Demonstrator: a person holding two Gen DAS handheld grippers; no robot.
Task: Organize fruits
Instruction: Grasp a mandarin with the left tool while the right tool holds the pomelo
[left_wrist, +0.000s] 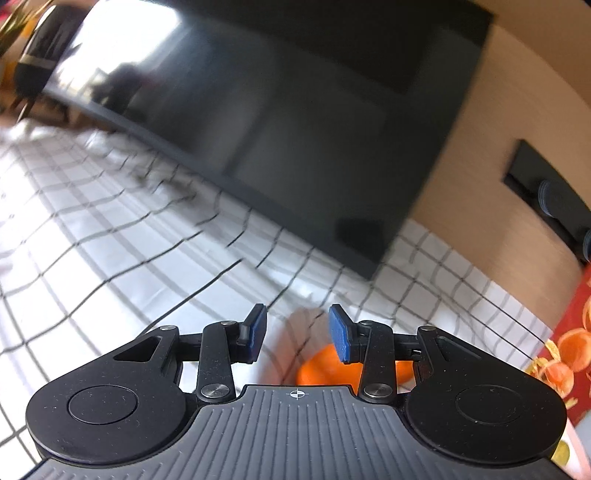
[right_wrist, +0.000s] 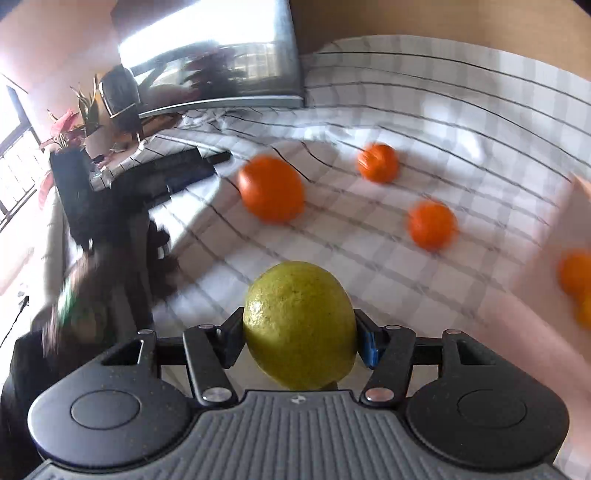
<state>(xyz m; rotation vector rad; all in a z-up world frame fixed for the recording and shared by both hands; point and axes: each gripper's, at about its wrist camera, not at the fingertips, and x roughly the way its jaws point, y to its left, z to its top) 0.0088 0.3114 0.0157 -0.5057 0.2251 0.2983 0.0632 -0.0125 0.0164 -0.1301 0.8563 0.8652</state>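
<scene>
My right gripper (right_wrist: 300, 334) is shut on a yellow-green lemon (right_wrist: 300, 325) and holds it above the checked tablecloth (right_wrist: 461, 122). Beyond it three oranges lie on the cloth: a large one (right_wrist: 271, 189), a small one (right_wrist: 378, 163) and another (right_wrist: 432, 225). More orange fruit (right_wrist: 576, 275) sits at the right edge inside a pale container. My left gripper (left_wrist: 297, 332) is open and empty, tilted above the cloth (left_wrist: 92, 266). An orange (left_wrist: 321, 367) lies just below it, partly hidden by the right finger.
A large dark screen (left_wrist: 295, 110) stands at the back of the table in the left wrist view and also shows in the right wrist view (right_wrist: 210, 55). A red orange-printed box (left_wrist: 569, 343) is at the right. Potted plants (right_wrist: 74, 125) and dark objects (right_wrist: 177, 170) are on the left.
</scene>
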